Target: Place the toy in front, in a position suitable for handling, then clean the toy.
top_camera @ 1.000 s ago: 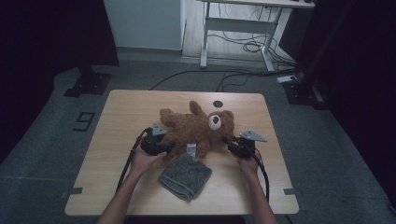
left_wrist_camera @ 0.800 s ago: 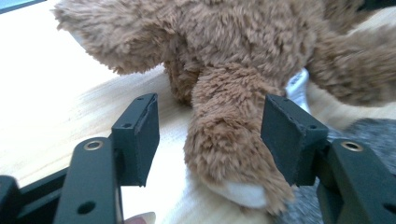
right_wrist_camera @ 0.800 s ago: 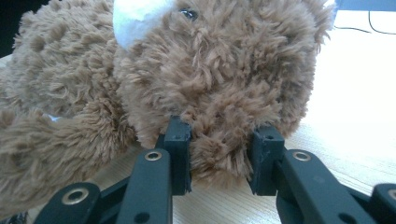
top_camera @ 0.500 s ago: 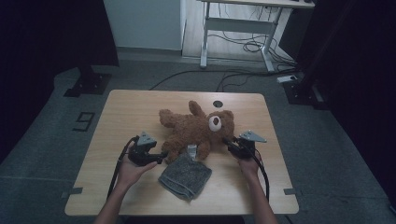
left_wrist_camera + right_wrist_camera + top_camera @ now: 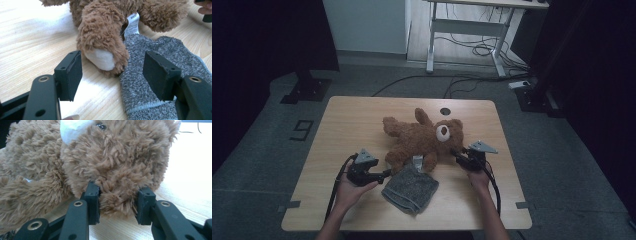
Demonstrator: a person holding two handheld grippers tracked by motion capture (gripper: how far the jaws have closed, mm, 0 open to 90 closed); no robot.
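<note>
From the high view, the teddy bear (image 5: 422, 140) lies on its back near the middle of the wooden table (image 5: 362, 115), its long axis running roughly across the table, head toward the person's right and legs toward the left, one arm pointing up at the far edge. A grey knitted sock (image 5: 409, 187) lies just in front of it, its top touching the bear's lower body, its length slanting toward the near edge. The left gripper (image 5: 384, 174) sits beside the bear's near leg, and the right gripper (image 5: 455, 154) meets the bear's head. Bare wood lies open along the far edge and the left side of the table, less so at the near edge behind the sock. In the left gripper view, the jaws stand wide apart after just opening, holding nothing; the bear's foot with its white sole (image 5: 101, 58) points down between them without touching either pad, and the sock (image 5: 150, 82) runs under the right-hand jaw. In the right gripper view, the jaws press into the fur of the bear's head (image 5: 117, 170), clamped on it though just easing slightly, with clear table (image 5: 190, 170) off to the right
</note>
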